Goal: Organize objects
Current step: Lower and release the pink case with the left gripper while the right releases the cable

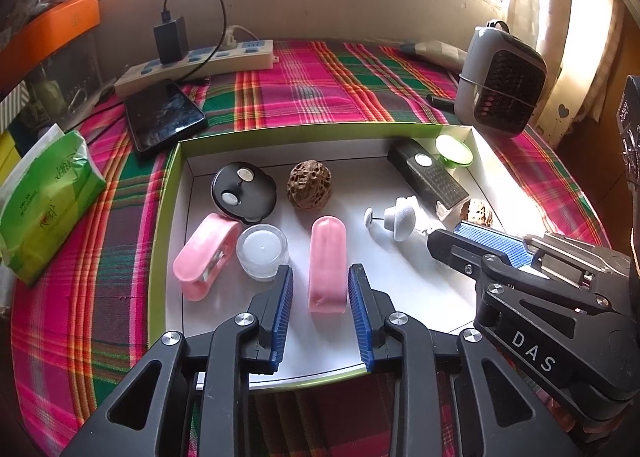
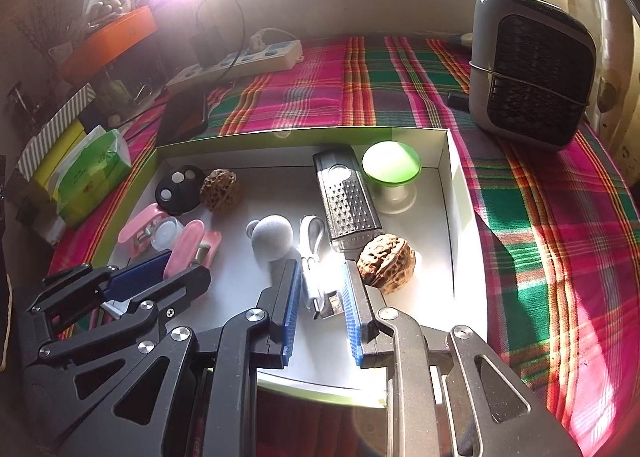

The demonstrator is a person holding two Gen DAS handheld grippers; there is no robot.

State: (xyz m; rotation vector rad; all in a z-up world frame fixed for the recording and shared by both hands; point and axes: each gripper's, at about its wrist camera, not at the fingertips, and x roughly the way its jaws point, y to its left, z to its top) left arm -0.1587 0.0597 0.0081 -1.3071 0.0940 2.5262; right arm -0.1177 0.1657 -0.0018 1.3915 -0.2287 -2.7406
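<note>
A green-rimmed white box (image 1: 162, 217) lies on the plaid cloth and holds several small items. My left gripper (image 1: 320, 285) stands open astride a pink oblong case (image 1: 328, 261), with a gap at each pad. Left of it are a clear jar (image 1: 262, 251), a pink clip (image 1: 202, 257) and a black disc (image 1: 244, 193). A walnut (image 1: 309, 185) sits behind. My right gripper (image 2: 320, 293) is shut on a white cable (image 2: 314, 245). Around it lie a second walnut (image 2: 386, 263), a black grater (image 2: 348, 201), a white knob (image 2: 274, 237) and a green mushroom lamp (image 2: 390, 169).
Behind the box are a dark phone (image 1: 164, 117) and a power strip (image 1: 200, 65) with a black charger. A green tissue pack (image 1: 44, 205) lies to the left, and a grey fan heater (image 2: 528, 81) stands at the back right. Bare plaid cloth (image 2: 540, 217) lies right of the box.
</note>
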